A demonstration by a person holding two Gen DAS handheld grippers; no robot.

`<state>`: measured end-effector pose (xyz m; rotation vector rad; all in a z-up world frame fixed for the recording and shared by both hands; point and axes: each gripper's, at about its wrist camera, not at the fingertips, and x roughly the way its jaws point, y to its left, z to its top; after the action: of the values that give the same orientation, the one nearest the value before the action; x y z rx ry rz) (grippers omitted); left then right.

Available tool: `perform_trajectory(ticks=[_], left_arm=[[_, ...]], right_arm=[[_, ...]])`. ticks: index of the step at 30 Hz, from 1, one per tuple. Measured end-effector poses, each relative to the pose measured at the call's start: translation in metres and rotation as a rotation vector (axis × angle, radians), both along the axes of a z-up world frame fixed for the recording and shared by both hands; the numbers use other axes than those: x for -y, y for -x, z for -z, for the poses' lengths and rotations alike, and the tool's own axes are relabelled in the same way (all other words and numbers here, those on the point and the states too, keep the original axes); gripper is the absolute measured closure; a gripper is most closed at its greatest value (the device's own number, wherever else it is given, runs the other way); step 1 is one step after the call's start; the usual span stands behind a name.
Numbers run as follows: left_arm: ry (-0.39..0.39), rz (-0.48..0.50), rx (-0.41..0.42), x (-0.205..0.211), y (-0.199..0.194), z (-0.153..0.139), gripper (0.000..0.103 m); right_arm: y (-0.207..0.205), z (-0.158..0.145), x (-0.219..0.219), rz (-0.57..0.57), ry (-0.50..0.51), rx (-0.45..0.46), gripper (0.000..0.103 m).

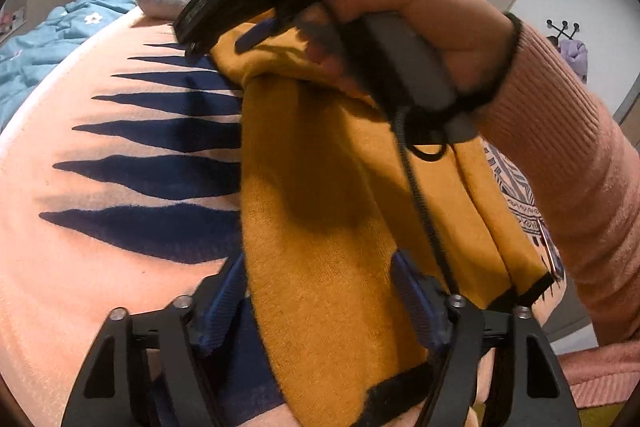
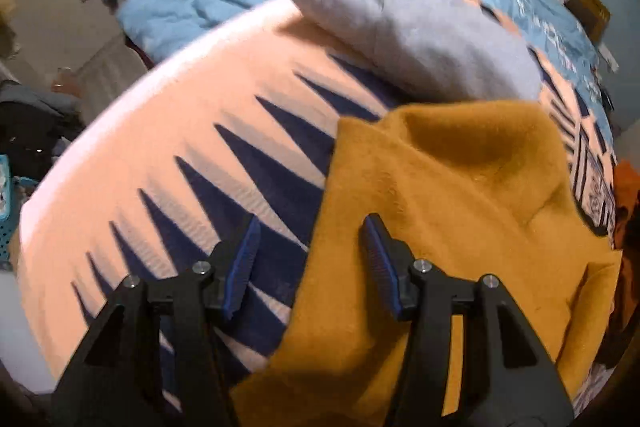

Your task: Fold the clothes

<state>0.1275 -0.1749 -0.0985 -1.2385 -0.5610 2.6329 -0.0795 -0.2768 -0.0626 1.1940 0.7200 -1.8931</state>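
The mustard-yellow garment (image 1: 320, 227) lies folded lengthwise on the pink blanket (image 1: 100, 279) with navy spikes; its far end is hidden behind the person's hand (image 1: 420, 27). The left gripper (image 1: 320, 299) straddles its near end, blue pads seemingly touching the cloth. The right gripper (image 2: 312, 259), blurred, hovers half-open over the garment's edge, holding nothing.
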Motion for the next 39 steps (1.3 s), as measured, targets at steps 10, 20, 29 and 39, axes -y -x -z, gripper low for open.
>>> perform_trajectory(ticks=[10,20,29,39], left_arm=[[-0.011,-0.002,0.011,0.0,-0.002,0.001,0.093],[0.003,0.004,-0.062,-0.007,-0.009,-0.031,0.097],[-0.006,0.063,-0.112,-0.03,0.01,-0.056,0.097],[-0.009,0.16,-0.136,-0.071,0.028,-0.066,0.097]], right_arm=[[0.02,0.002,-0.021,0.051,0.058,-0.005,0.092],[0.047,-0.046,-0.088,0.141,0.379,0.192,0.095],[0.067,-0.081,-0.155,0.195,0.589,0.296,0.095],[0.089,-0.082,-0.224,0.275,0.715,0.354,0.095]])
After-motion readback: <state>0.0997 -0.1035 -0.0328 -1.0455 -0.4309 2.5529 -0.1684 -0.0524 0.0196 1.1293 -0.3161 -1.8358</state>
